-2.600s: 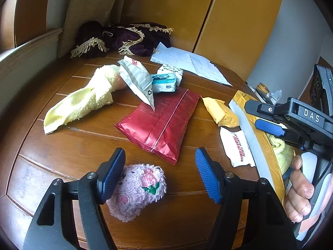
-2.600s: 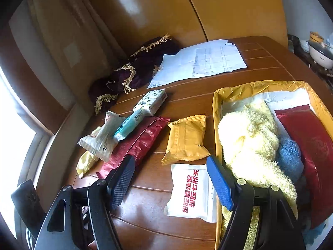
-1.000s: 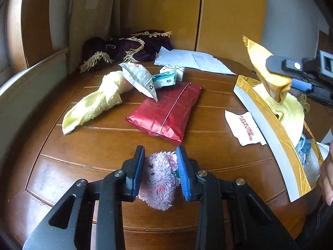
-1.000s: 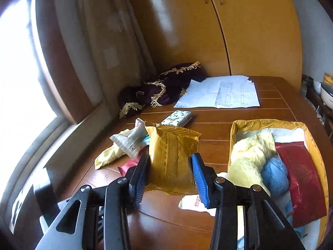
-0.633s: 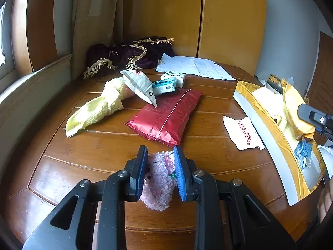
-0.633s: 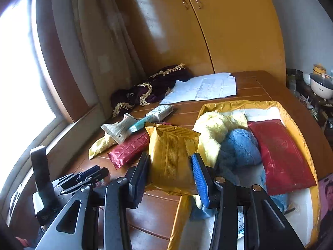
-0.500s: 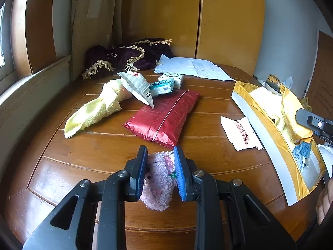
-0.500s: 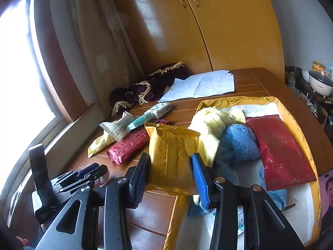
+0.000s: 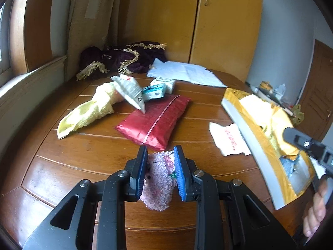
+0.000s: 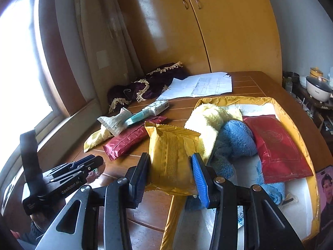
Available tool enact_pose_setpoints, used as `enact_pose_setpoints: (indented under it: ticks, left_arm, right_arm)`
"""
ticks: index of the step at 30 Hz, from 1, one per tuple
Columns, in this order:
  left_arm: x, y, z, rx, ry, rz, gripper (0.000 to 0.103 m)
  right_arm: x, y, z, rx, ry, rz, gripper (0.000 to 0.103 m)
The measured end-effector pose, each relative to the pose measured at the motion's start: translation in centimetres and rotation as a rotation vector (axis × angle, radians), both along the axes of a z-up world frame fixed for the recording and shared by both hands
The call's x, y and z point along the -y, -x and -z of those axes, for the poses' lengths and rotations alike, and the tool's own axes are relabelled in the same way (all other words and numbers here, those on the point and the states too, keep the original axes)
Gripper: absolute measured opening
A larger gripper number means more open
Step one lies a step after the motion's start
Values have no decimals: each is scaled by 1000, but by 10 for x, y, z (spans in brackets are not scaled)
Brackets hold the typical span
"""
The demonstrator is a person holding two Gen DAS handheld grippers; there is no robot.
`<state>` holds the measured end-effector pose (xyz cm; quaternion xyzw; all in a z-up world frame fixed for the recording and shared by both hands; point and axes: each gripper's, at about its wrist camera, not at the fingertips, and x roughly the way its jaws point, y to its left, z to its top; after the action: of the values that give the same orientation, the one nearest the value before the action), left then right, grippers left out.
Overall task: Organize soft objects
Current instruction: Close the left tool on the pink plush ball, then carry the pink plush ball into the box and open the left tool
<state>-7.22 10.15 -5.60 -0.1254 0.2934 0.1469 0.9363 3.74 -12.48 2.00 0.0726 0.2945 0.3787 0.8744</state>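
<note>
My left gripper (image 9: 160, 173) is shut on a fluffy pink cloth (image 9: 160, 179), held just above the near part of the wooden table (image 9: 83, 150). My right gripper (image 10: 171, 177) is shut on a gold snack packet (image 10: 171, 158), above the near left edge of the gold-rimmed box (image 10: 291, 120). Inside the box lie a yellow towel (image 10: 210, 120), a blue knit cloth (image 10: 235, 141) and a red pouch (image 10: 276, 148). On the table lie another yellow towel (image 9: 89, 110), a red packet (image 9: 154, 120) and a white sachet (image 9: 229, 139).
A crinkled white wrapper (image 9: 129, 91), a teal tissue pack (image 9: 155, 90), loose papers (image 9: 185, 71) and a dark fringed cloth (image 9: 122, 59) sit toward the back. Wooden cupboard doors (image 9: 208, 20) stand behind. A phone (image 10: 326, 187) lies right of the box. A hand (image 9: 314, 212) is at right.
Both grippers went from open to shut: the left took the pink cloth, the right took the gold packet off the table. The right then carried it rightward to the box's edge.
</note>
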Motion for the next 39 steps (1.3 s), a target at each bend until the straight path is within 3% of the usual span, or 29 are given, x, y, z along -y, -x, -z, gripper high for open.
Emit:
enact_pose_setpoints:
  ticks: [6, 11, 13, 15, 19, 26, 32, 35, 36, 39]
  left_arm:
    - [32, -6, -41, 102, 44, 130, 23]
    - [66, -36, -66, 106, 136, 284, 23]
    - [80, -47, -74, 113, 167, 334, 23]
    - [91, -59, -78, 115, 195, 360, 23]
    - [105, -84, -72, 92, 274, 407, 23]
    - [116, -110, -45, -17, 341, 412, 23]
    - [132, -122, -38, -68, 309, 446, 25]
    - [136, -127, -27, -100, 292, 466, 36]
    - [133, -129, -24, -116, 313, 460, 48]
    - [109, -123, -24, -110, 482, 474, 51]
  right_arm:
    - [13, 3, -3, 23, -29, 14, 43]
    - [31, 6, -6, 27, -24, 90, 43]
    - [36, 4, -7, 21, -3, 131, 35]
    - [40, 1, -6, 17, 12, 160, 34]
    - [48, -4, -1, -4, 14, 171, 27]
    - [68, -15, 7, -50, -12, 226, 28]
    - [85, -28, 17, -141, -60, 262, 30]
    - [88, -29, 19, -151, -56, 281, 29]
    - [88, -28, 19, -146, -54, 284, 29]
    - [89, -27, 16, -148, -82, 278, 30]
